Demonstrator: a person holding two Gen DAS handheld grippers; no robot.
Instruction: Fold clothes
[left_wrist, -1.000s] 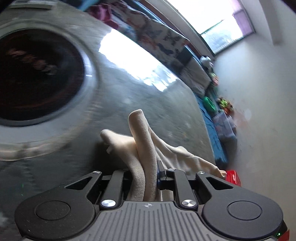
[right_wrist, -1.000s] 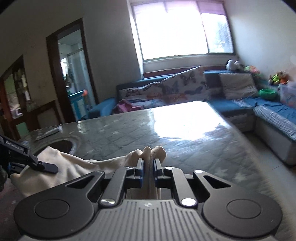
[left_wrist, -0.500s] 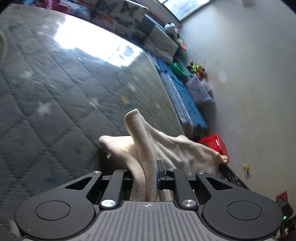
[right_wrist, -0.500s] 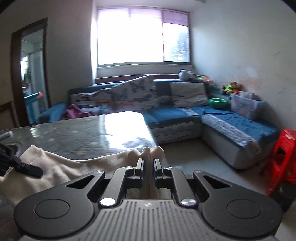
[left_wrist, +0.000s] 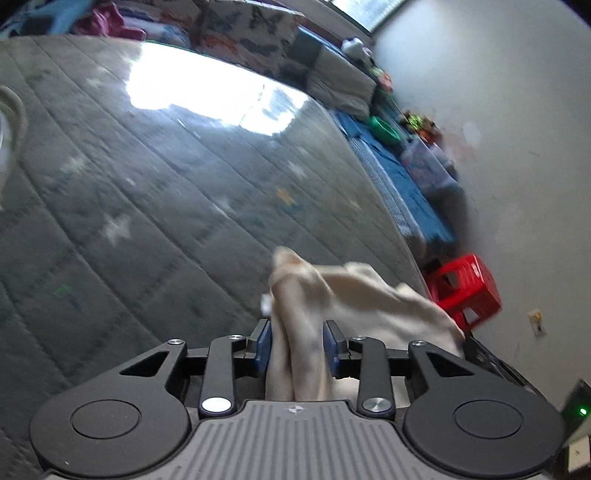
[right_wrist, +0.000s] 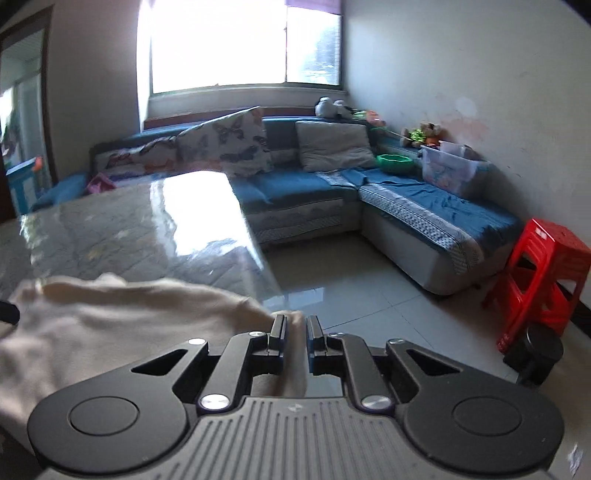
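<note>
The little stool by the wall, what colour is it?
The stool is bright red. The right wrist view shows it best, standing on the tiled floor beside the sofa.

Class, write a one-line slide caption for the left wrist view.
Left gripper, jaws opening, with cream cloth between them above the grey quilted table.

Daylight floods in from my window (right_wrist: 240, 40), blown out to white at the upper middle of the right view. It glares off the glossy table (left_wrist: 177, 177) in both views. Edges bend fisheye-round with dark corners; the cream cloth (right_wrist: 110, 325) smears with motion blur.
</note>
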